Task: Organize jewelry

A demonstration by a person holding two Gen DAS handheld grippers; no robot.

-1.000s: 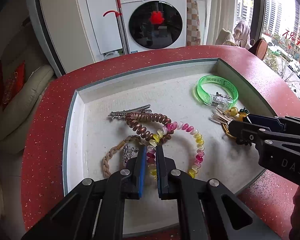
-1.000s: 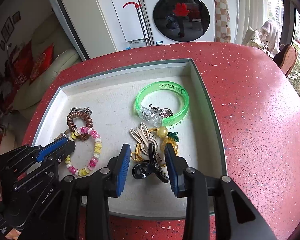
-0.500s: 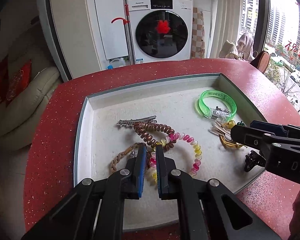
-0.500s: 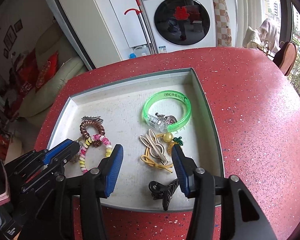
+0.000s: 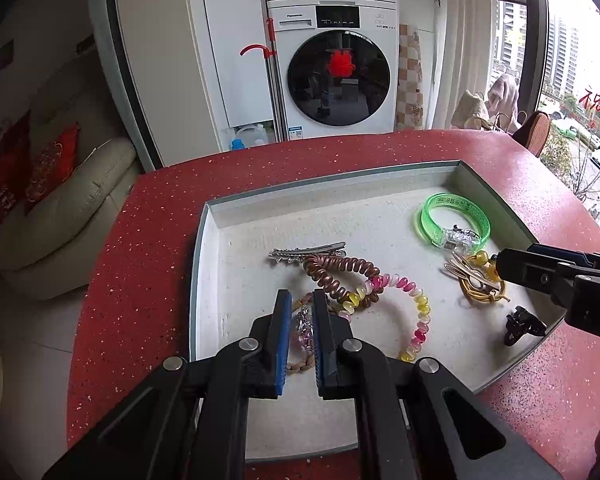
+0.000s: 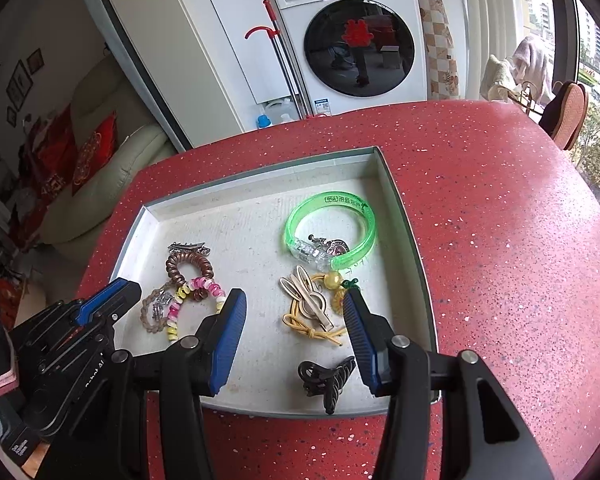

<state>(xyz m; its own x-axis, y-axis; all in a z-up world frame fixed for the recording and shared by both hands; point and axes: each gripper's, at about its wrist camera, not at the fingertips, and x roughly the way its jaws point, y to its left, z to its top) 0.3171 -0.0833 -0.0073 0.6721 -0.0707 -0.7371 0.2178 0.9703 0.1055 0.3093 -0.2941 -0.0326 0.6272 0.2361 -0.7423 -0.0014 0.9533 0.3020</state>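
Note:
A white tray on the red table holds jewelry. Its left side has a silver clip, a brown coil tie, a pink-yellow bead bracelet and a tan braided bracelet. Its right side has a green bangle, a yellow cord tie with beige clips and a black claw clip. My left gripper hangs above the braided bracelet, jaws narrowly apart and empty. My right gripper is open and empty above the claw clip.
The red speckled table surrounds the tray. A washing machine stands behind, a cream sofa to the left, and a chair by the window at right.
Both grippers have pulled back and up from the tray. The black claw clip, between the right fingers a second ago, now lies on the tray near its front edge.

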